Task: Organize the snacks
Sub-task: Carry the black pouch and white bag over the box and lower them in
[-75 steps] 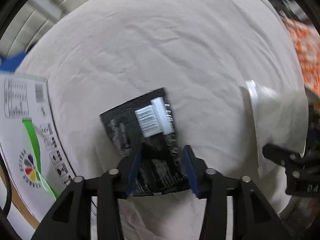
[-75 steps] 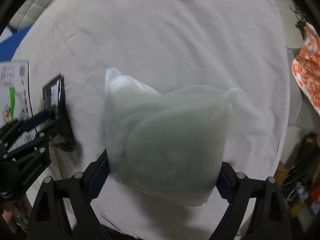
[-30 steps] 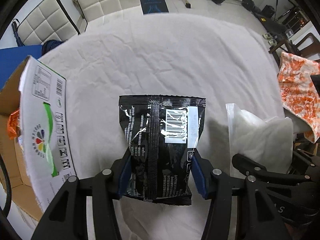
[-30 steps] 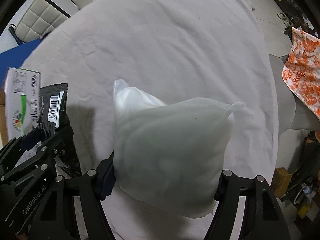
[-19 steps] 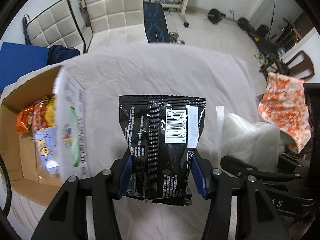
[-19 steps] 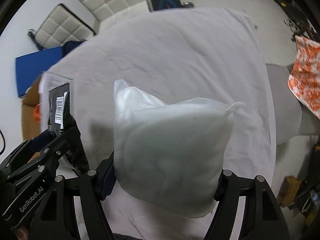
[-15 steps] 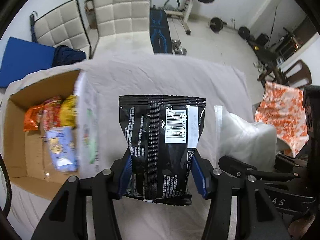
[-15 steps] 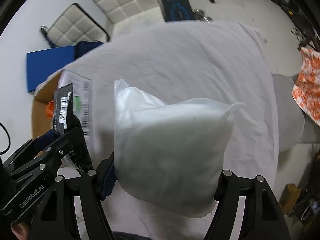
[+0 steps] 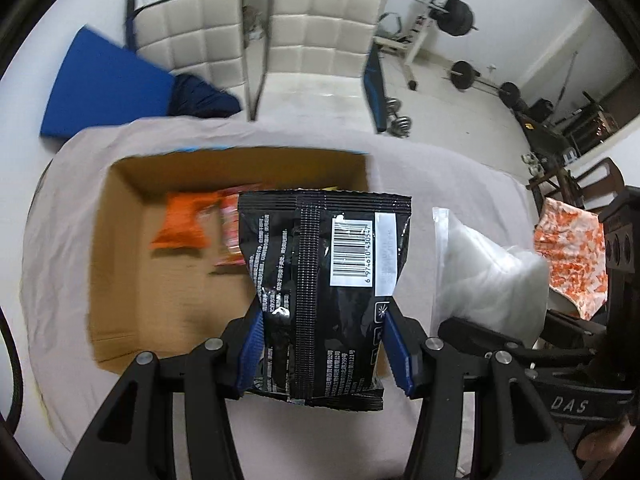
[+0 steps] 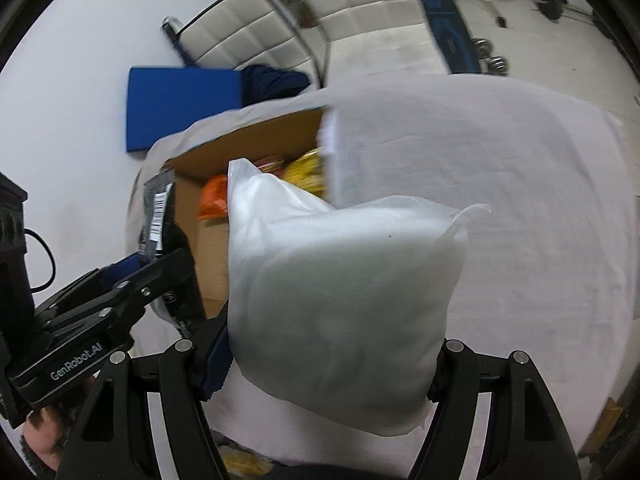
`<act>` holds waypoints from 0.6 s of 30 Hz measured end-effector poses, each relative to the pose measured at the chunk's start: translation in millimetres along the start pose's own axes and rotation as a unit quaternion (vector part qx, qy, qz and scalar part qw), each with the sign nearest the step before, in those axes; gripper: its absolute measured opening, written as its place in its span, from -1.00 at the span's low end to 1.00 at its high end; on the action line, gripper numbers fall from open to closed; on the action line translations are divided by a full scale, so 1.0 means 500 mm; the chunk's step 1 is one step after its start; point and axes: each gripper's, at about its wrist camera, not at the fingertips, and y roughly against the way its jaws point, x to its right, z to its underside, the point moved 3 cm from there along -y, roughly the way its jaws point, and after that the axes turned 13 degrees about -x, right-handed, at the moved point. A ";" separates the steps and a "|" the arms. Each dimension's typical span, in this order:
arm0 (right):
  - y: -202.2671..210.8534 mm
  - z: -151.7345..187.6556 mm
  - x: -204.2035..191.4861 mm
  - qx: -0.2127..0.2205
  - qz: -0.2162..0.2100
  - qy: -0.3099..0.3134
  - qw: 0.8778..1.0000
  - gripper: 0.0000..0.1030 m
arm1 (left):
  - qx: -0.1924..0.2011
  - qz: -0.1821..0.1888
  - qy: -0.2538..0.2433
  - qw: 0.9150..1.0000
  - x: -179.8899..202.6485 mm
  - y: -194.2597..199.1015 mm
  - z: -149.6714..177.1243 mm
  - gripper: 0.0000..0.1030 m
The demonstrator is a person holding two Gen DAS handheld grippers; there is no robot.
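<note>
Left tongs (image 9: 322, 344) grasping black packet (image 9: 326, 280) hover over cardboard box (image 9: 120, 264); right tongs (image 10: 332, 364), clenching white bag (image 10: 344, 292), sit farther from it.

Left gripper (image 9: 322, 354) w/ blue pads clamps a black snack bag (image 9: 326, 280), barcode facing up. Behind it, an open cardboard box (image 9: 120, 264) on a white-clothed table (image 9: 460, 180) holds an orange packet (image 9: 182, 224). At right, a white bag (image 9: 486, 280).
</note>
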 end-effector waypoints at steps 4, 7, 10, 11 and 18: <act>-0.077 -0.016 -0.112 -0.017 -0.012 0.009 1.000 0.44 | -0.008 -0.005 0.018 1.000 -0.106 -0.007 -0.002 -0.01; -0.143 -0.025 -0.190 -0.033 -0.011 0.016 0.999 0.44 | -0.019 -0.006 0.032 0.999 -0.180 -0.023 -0.001 -0.01; -0.203 -0.036 -0.239 -0.046 -0.006 0.021 0.999 0.44 | -0.032 -0.006 0.042 0.999 -0.234 -0.046 -0.003 -0.01; -0.226 -0.038 -0.259 -0.052 -0.001 0.023 0.998 0.45 | -0.038 -0.006 0.045 0.998 -0.248 -0.055 -0.005 -0.01; -0.343 -0.055 -0.306 -0.078 0.012 0.021 0.997 0.45 | -0.093 0.012 0.065 0.993 -0.325 -0.139 -0.022 -0.01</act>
